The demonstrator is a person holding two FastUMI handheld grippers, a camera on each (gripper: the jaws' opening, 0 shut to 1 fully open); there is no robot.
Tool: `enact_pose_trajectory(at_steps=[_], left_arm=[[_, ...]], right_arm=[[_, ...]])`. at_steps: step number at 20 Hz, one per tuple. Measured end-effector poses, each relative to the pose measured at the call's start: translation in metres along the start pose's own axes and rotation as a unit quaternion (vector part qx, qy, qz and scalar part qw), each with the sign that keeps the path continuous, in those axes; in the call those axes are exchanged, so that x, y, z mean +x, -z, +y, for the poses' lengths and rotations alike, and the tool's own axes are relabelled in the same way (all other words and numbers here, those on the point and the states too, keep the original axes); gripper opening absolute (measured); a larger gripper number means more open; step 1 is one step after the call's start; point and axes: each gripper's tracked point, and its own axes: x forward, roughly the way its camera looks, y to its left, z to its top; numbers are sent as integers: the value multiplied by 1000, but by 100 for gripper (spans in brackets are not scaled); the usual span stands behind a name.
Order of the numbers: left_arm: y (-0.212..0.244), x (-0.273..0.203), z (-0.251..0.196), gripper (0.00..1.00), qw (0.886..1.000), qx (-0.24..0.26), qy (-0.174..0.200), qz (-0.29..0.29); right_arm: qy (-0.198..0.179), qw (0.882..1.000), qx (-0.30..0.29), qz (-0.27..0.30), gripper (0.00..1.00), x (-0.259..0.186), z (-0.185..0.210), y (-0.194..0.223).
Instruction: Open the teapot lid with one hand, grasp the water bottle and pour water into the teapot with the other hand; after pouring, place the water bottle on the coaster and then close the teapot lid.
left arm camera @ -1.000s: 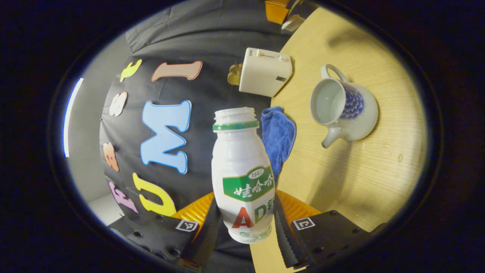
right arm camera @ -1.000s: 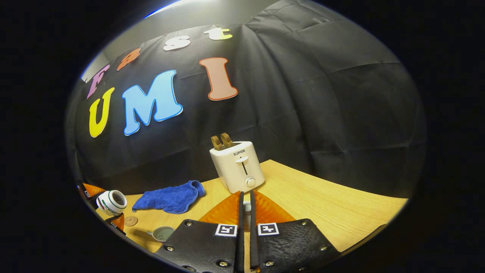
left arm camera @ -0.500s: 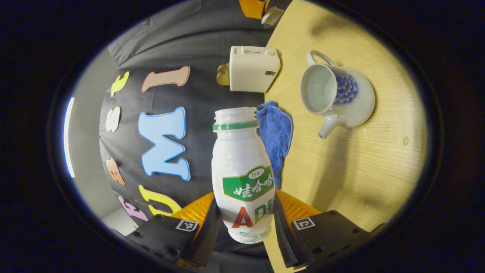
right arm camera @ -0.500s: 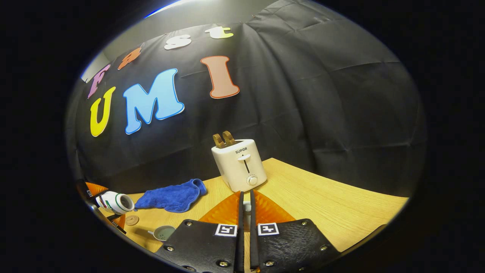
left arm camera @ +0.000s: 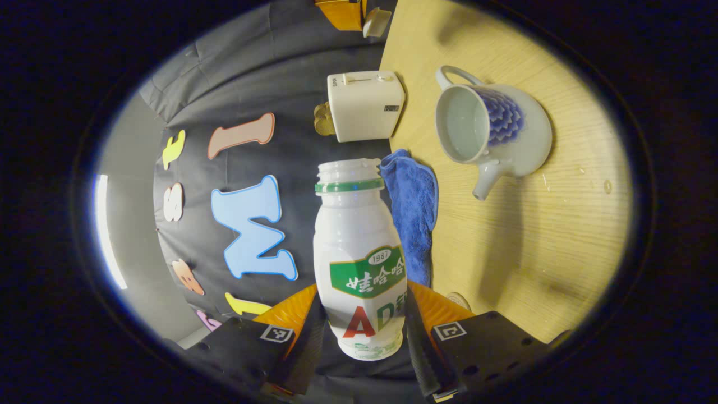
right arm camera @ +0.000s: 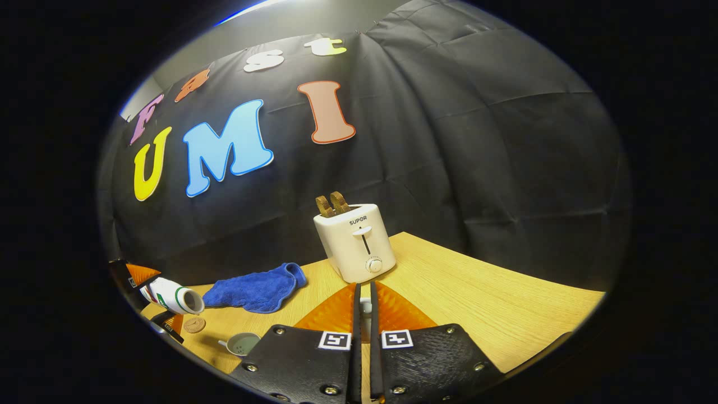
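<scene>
The left gripper [left arm camera: 362, 336] has its jaws clamped on the lower body of a white water bottle [left arm camera: 359, 258], one finger on each side. The bottle has no cap. In the right gripper view the same bottle [right arm camera: 174, 295] lies nearly on its side above the counter [right arm camera: 482, 303], mouth turned toward the teapot [right arm camera: 241, 343], an angle that suits pouring. No stream of water is visible, so whether pouring is under way or finished cannot be told.

In the left gripper view the teapot [left arm camera: 493, 132] sits on the counter [left arm camera: 505, 247] with its lid off, well apart from the bottle's mouth, its pale inside open to view. A few droplets [left arm camera: 606, 184] lie on the counter near it.

The right gripper [right arm camera: 363, 306] has its jaws closed narrowly on a small pale object [right arm camera: 365, 307], probably the teapot lid, held up and clear, likely so the pot's opening is free.

A small round coaster [right arm camera: 194, 325] lies on the counter just beside the bottle, ready to receive it. A blue cloth [right arm camera: 255, 287] and a white toaster [right arm camera: 356, 245] stand behind, away from the work.
</scene>
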Motion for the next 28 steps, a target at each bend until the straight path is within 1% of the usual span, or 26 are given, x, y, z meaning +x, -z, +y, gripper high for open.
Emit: enact_pose_trajectory(at_steps=[9, 10, 11, 14, 15, 16, 19, 20, 22, 28], left_arm=[[-7, -3, 8, 81, 999, 33, -20, -11], [-8, -4, 9, 76, 999, 37, -21, -11], [-9, -3, 11, 81, 999, 41, -25, -12], [-13, -2, 15, 81, 998, 53, -31, -15], [-12, -2, 16, 76, 998, 57, -32, -17], [-13, -2, 16, 81, 998, 60, -33, -17], [-13, -3, 15, 81, 997, 64, -33, -16], [-13, -3, 16, 76, 997, 65, -33, -16], [-14, -3, 16, 81, 997, 71, -35, -16], [-17, -4, 18, 81, 995, 85, -42, -18]], right_arm=[[-3, 1000, -3, 4, 6, 2, 1, 2], [-2, 1000, -2, 4, 6, 1, 1, 2], [-2, 1000, -2, 5, 6, 1, 1, 2], [-4, 1000, -2, 6, 6, 1, 2, 3], [-4, 1000, -2, 6, 6, 1, 2, 3], [-4, 1000, -2, 7, 6, 1, 1, 3], [-4, 1000, -1, 8, 6, 1, 2, 4], [-5, 1000, 0, 8, 6, 2, 2, 4], [-5, 1000, 0, 9, 6, 2, 2, 4], [-5, 1000, 2, 10, 6, 2, 1, 5]])
